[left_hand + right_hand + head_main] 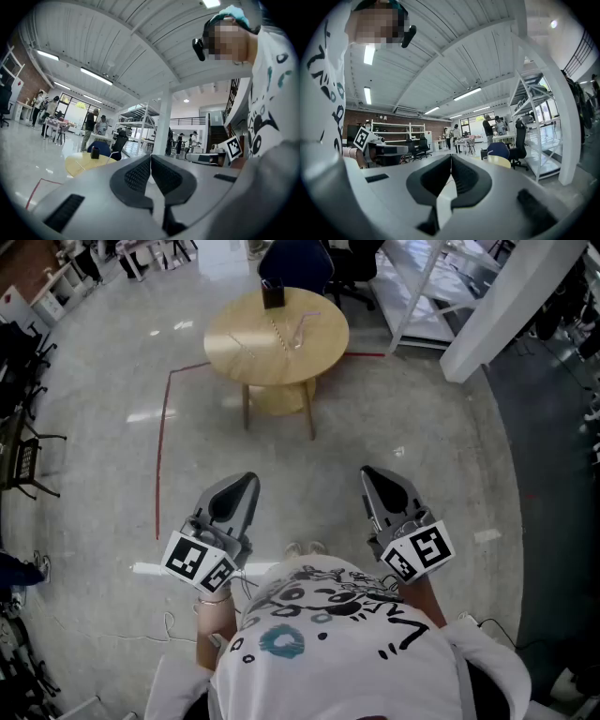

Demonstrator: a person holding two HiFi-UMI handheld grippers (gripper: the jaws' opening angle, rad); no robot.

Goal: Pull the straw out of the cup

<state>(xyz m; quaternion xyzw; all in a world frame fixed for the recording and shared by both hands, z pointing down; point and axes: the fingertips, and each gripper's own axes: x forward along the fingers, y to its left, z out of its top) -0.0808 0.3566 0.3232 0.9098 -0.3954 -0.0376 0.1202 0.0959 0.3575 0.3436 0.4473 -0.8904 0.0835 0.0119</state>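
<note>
Hanging well short of the cup point(297, 337), left gripper point(247, 481) and right gripper point(368, 473), jaws clenched together

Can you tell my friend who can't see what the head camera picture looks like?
A person in a white patterned shirt holds the grey left gripper and grey right gripper, fingers shut and empty, above a grey floor. Ahead stands a round light wooden table with a bent pale straw and a small dark container on it.

2 grippers: left gripper point(244, 486), right gripper point(372, 476); 1 round table point(234, 343); 1 straw point(305, 322); 1 dark container point(273, 294); 1 blue chair point(295, 263).
</note>
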